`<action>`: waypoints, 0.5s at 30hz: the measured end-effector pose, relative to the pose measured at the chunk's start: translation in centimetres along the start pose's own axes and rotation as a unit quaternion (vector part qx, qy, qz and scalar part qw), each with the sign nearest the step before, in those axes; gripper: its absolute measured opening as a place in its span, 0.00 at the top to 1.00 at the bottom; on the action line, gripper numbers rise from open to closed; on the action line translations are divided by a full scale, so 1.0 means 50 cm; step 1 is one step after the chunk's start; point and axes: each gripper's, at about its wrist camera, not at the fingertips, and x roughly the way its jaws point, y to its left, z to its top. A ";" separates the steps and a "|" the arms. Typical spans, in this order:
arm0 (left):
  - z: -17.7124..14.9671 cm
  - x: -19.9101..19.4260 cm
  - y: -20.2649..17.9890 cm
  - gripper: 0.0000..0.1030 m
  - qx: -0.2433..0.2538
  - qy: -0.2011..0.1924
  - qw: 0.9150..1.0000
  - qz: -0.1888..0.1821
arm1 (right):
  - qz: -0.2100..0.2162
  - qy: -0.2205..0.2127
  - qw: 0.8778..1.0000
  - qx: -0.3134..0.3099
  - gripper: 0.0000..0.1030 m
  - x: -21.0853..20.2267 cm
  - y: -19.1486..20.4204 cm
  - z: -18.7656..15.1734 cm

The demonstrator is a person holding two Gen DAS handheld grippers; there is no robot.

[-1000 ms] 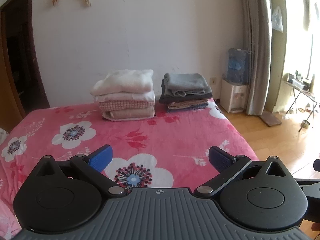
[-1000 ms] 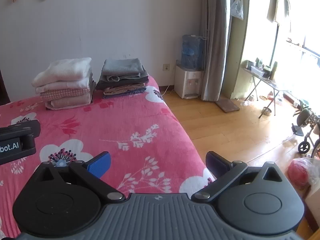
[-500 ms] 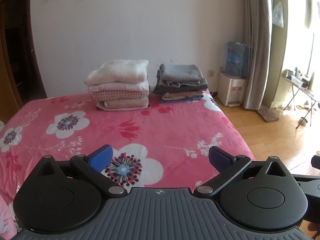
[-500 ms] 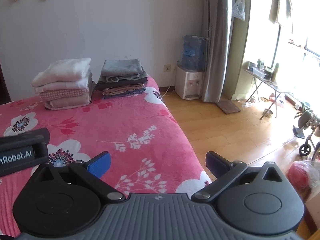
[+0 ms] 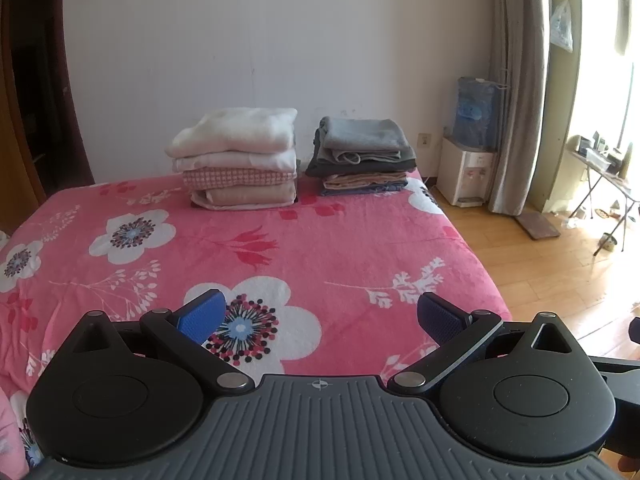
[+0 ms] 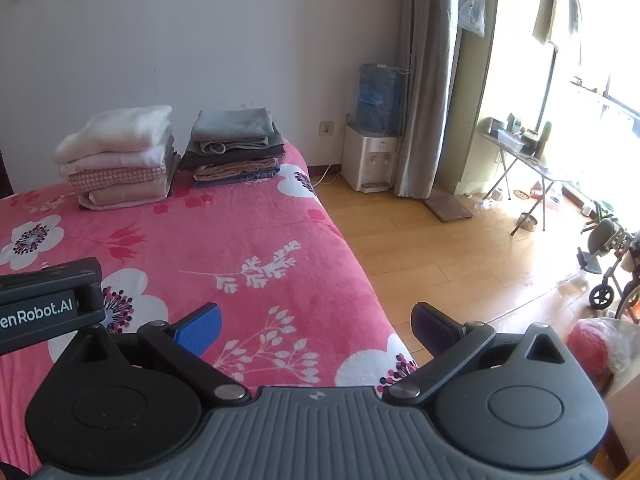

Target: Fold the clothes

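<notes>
Our L gripper (image 5: 320,316): jaws spread wide, nothing between the blue pads (image 5: 202,316), held level, pointing fwd. Our R gripper (image 6: 316,326): jaws likewise wide apart, empty, level. We hold L just beside R, on its left.

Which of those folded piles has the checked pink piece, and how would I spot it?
Look at the far end of the pink flowered bed, against the white wall. Two piles sit side by side; take the pale pile, farther from the window. The grey pile beside it is darker and lower.
</notes>
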 end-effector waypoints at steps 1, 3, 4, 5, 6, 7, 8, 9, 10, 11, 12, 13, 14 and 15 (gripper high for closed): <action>-0.001 0.001 -0.001 0.00 0.001 0.000 1.000 0.001 | 0.000 0.000 1.000 0.001 0.00 0.001 0.000 0.000; -0.002 0.002 -0.001 0.00 0.001 0.000 1.000 0.002 | 0.001 0.001 1.000 0.002 0.00 0.001 -0.002 -0.002; -0.003 0.002 -0.001 0.00 0.002 0.000 1.000 0.003 | 0.001 0.002 1.000 0.003 0.00 0.002 -0.003 -0.002; -0.003 0.003 -0.001 0.00 0.002 0.000 1.000 0.003 | 0.002 0.002 1.000 0.003 0.00 0.003 -0.003 -0.002; -0.004 0.004 -0.002 0.00 0.002 0.000 1.000 0.003 | 0.002 0.003 1.000 0.003 0.00 0.003 -0.003 -0.003; -0.004 0.004 -0.001 0.00 0.002 0.000 1.000 0.004 | 0.002 0.003 1.000 0.003 0.00 0.003 -0.003 -0.004; -0.005 0.005 -0.001 0.00 0.002 0.001 1.000 0.005 | 0.002 0.003 1.000 0.003 0.00 0.004 -0.003 -0.004; -0.006 0.005 -0.002 0.00 0.003 0.002 1.000 0.005 | 0.002 0.003 1.000 0.002 0.00 0.005 -0.003 -0.004; -0.007 0.004 -0.002 0.00 0.004 0.002 1.000 0.005 | 0.003 0.004 1.000 0.002 0.00 0.005 -0.003 -0.005; -0.008 0.004 -0.002 0.00 0.004 0.003 1.000 0.005 | 0.003 0.004 1.000 0.003 0.00 0.006 -0.003 -0.005; -0.008 0.003 -0.002 0.00 0.004 0.002 1.000 0.006 | 0.003 0.004 1.000 0.003 0.00 0.006 -0.004 -0.006; -0.007 0.003 -0.001 0.00 0.004 0.002 1.000 0.006 | 0.004 0.004 1.000 0.004 0.00 0.006 -0.004 -0.006; -0.007 0.003 -0.001 0.00 0.005 0.001 1.000 0.006 | 0.004 0.005 1.000 0.005 0.00 0.007 -0.005 -0.006; -0.008 0.001 -0.002 0.00 0.006 0.000 1.000 0.006 | 0.004 0.005 1.000 0.005 0.00 0.007 -0.005 -0.006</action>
